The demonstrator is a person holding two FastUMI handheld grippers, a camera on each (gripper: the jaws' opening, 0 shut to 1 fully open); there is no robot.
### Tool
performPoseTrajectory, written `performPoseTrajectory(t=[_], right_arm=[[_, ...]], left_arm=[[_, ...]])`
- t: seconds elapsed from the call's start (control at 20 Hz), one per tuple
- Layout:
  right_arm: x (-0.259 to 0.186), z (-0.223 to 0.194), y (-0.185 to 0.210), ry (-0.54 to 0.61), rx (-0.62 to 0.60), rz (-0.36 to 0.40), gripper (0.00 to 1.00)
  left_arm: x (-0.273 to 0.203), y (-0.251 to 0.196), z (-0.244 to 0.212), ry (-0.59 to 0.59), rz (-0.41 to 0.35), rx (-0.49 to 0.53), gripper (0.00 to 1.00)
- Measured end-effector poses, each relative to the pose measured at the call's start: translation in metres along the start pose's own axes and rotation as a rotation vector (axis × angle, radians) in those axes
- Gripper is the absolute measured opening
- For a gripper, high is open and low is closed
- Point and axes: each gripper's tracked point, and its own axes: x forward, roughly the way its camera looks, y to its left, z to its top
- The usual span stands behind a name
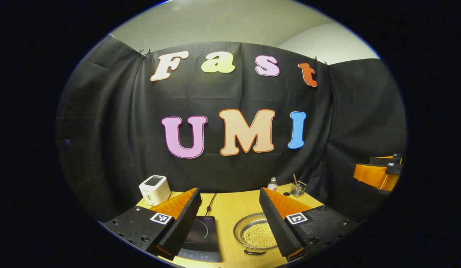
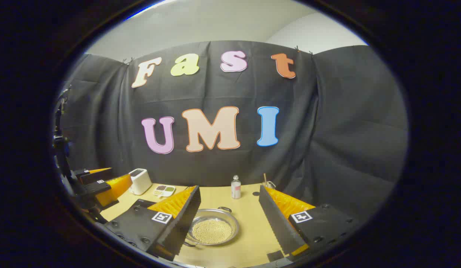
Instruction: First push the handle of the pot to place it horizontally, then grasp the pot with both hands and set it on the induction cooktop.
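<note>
A: How far is the task?

B: In my judgement, nothing is done yet. The pot point(image 1: 256, 232) stands on the table point(image 1: 230, 208), just ahead of the left tool point(image 1: 230, 223), beside its right finger. It is full of small yellow grains. The induction cooktop point(image 1: 200, 238) lies close to the left finger, apart from the pot.

A: And the tools?

B: Both are wide open and hold nothing. The right tool point(image 2: 228, 223) has the pot just before its left finger. One small handle shows at the pot's far rim, one at the near rim.

A: So what is left?

B: Turning the handles, the two-hand grasp, and the placing.
</note>
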Motion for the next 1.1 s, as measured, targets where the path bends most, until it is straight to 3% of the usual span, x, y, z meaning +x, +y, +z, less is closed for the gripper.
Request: performPoseTrajectory(t=[0.4, 0.5, 0.55, 0.65, 1.1], right_arm=[[0.001, -0.007, 0.003, 0.006, 0.008, -0.054, 0.97], [0.000, -0.008, 0.005, 0.009, 0.008, -0.062, 0.97], [0.001, -0.007, 0.006, 0.008, 0.005, -0.064, 0.97], [0.003, -0.007, 0.010, 0.006, -0.005, -0.061, 0.97], [0.011, -0.010, 0.022, 0.014, -0.015, -0.054, 0.97]], left_arm=[[0.004, 0.024, -0.003, -0.001, -0.006, 0.002, 0.92], [0.003, 0.029, -0.003, -0.004, -0.003, 0.008, 0.96], [0.003, 0.032, -0.003, -0.008, -0.001, 0.013, 0.92], [0.002, 0.038, -0.001, -0.018, 0.006, 0.024, 0.96], [0.006, 0.048, 0.001, -0.043, 0.006, 0.021, 0.92]])
